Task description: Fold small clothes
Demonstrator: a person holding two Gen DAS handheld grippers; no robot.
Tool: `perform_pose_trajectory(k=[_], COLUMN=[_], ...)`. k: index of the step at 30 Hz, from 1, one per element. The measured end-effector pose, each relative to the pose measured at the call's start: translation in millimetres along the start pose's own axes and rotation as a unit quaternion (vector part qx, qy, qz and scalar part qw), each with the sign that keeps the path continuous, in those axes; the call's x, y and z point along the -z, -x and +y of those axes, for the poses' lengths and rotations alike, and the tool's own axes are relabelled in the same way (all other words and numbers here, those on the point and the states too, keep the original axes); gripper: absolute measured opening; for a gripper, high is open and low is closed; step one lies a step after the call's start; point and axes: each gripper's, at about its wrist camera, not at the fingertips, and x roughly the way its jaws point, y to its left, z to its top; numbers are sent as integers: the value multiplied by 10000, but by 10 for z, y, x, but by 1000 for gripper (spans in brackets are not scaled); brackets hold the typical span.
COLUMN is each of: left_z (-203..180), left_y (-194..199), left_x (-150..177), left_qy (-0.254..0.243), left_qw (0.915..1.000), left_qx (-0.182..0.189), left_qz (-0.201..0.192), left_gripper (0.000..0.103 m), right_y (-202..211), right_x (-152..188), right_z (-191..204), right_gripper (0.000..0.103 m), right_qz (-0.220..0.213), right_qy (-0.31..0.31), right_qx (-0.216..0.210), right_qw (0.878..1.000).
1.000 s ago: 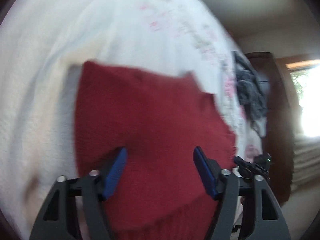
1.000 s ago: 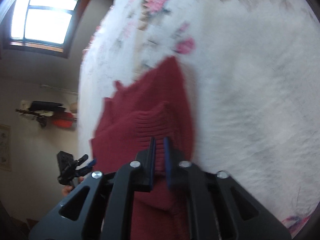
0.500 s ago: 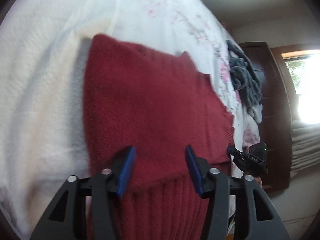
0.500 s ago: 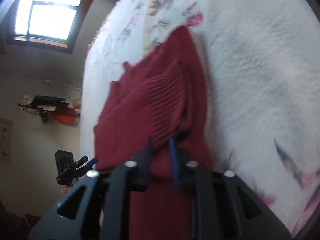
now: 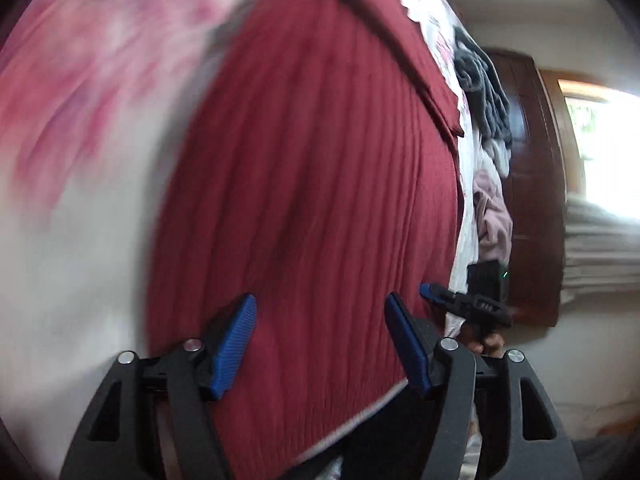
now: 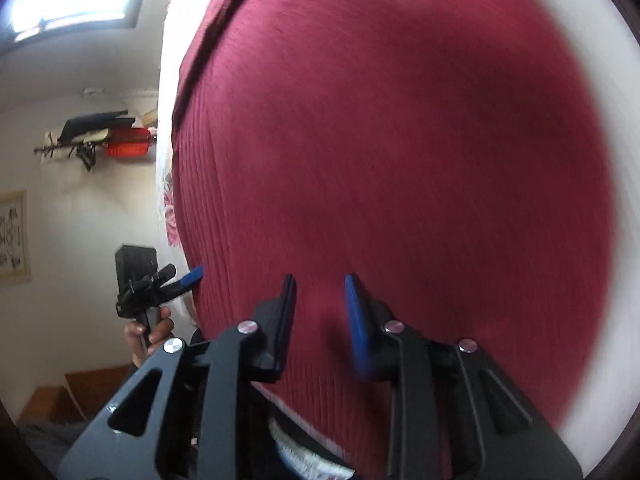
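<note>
Red ribbed sweater [image 5: 312, 184] spread flat over white floral bedspread [image 5: 80, 128], near edge reaching bed's front edge (a folded layer across far end). Left gripper [image 5: 320, 336] low over near hem, jaws wide apart, nothing between. Right gripper [image 6: 320, 312] likewise parted, empty, just above knit. Pile of grey and pink clothes [image 5: 484, 92] at far right edge of bed.

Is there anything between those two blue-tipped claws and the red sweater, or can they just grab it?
Nothing visible is in the way. The left gripper and right gripper both hang open right over the red sweater, which lies on the white bedspread. The clothes pile sits off to the side.
</note>
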Motion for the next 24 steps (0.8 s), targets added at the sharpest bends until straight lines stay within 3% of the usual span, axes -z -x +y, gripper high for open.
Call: perform_pose_trajectory(k=[5,11,16,24], left_z=[121,65,219,330], left_y=[281,605,571,338], left_x=[502,830,846,729], left_qy=[151,144,331,524], left_qw=[9997,9981,9984,9978], left_qx=[-146,-261,-314,-408], left_qz=[-115,-532,-328,-15], left_gripper=[68,76,76,76], right_y=[382,975,932,735], right_x=[393,727,779,749], right_z=[51,-251,-511,-599], right_gripper=[41,41,41,41], right_qz=[-179,-1123,-952,-697], right_qy=[15,-559,-826,-902], right_qx=[194,251,241,411], right_qw=[9997,9918,9917,9926])
